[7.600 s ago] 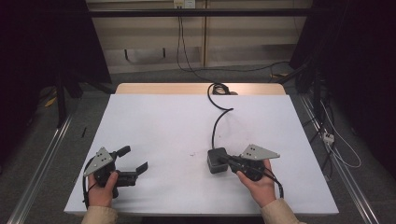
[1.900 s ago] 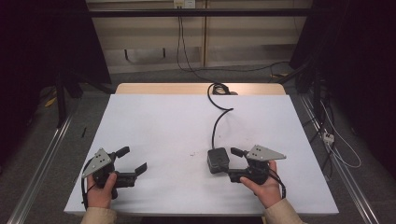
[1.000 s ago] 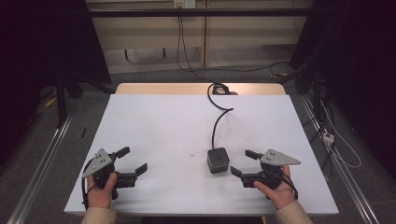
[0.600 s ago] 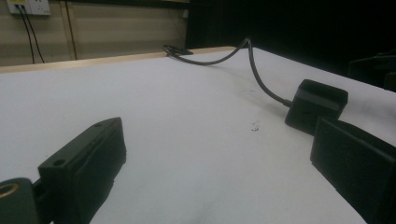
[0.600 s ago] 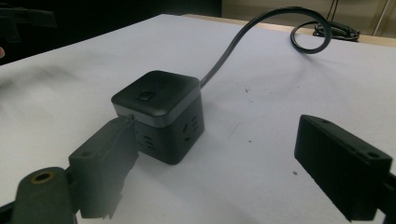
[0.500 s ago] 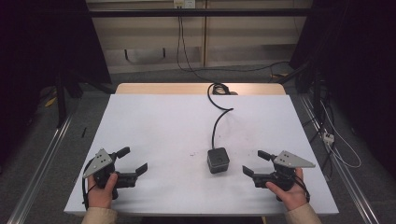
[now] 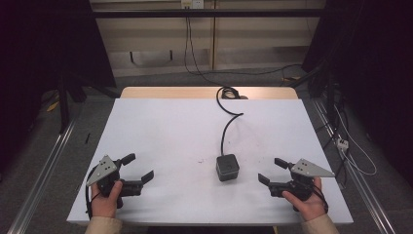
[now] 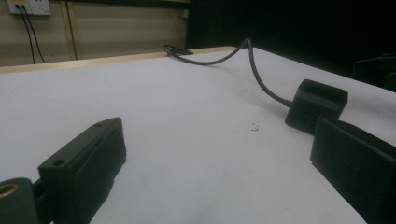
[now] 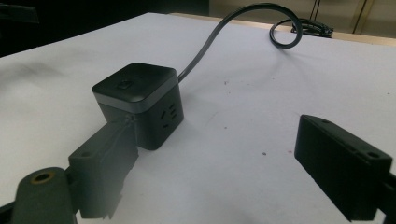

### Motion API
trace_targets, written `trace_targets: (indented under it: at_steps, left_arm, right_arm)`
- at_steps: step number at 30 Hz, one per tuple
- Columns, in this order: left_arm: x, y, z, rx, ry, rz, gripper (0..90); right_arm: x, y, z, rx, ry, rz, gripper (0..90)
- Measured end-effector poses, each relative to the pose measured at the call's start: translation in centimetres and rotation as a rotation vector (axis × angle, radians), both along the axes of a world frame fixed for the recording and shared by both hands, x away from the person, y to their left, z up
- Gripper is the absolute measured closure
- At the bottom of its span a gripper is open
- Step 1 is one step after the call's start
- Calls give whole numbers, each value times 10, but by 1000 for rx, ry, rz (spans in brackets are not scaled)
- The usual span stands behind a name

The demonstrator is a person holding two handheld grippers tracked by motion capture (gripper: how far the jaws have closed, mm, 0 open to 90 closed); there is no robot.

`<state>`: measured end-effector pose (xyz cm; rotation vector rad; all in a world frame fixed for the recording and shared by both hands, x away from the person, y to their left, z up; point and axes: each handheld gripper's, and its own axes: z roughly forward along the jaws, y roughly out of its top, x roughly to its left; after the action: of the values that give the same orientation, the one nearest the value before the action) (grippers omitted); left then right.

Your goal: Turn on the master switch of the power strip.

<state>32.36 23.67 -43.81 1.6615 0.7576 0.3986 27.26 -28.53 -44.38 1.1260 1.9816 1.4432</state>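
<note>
My right gripper [image 7: 274, 171] has its jaws spread wide and empty, parked at 3 o'clock of the socket cube [image 7: 227, 167], near but apart; I judge the cube is set down for good. My left gripper [image 7: 138, 168] idles at 9 o'clock, jaws wide, empty. The cube's cable [image 7: 225, 126] trails toward 12 o'clock across the bench [image 7: 160, 131], nothing blocking

Black socket cube [image 9: 137, 103] on white table [image 9: 243, 121], cord [image 9: 224, 28] trailing away, right tool [image 9: 224, 163] spread wide, empty
</note>
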Motion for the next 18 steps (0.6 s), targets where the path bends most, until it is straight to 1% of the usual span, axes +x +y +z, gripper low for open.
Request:
trace_targets:
  at_steps: [3, 6, 11, 14, 18]
  left_arm:
    - [0, 1, 0, 1, -1, 0, 31]
    - [0, 1, 0, 1, 1, 2, 31]
    - [0, 0, 0, 0, -2, 1, 31]
    - [0, 1, 0, -6, -1, 2, 31]
    - [1, 2, 0, -2, -1, 2, 31]
  right_arm:
    - [-1, -2, 0, 0, 1, -5, 134]
    - [-2, -4, -1, -10, -1, -8, 134]
    - [-3, -7, -2, -8, -1, -17, 134]
    - [-4, -8, -2, -13, 1, -18, 134]
    - [-5, -8, -3, -14, 6, -17, 133]
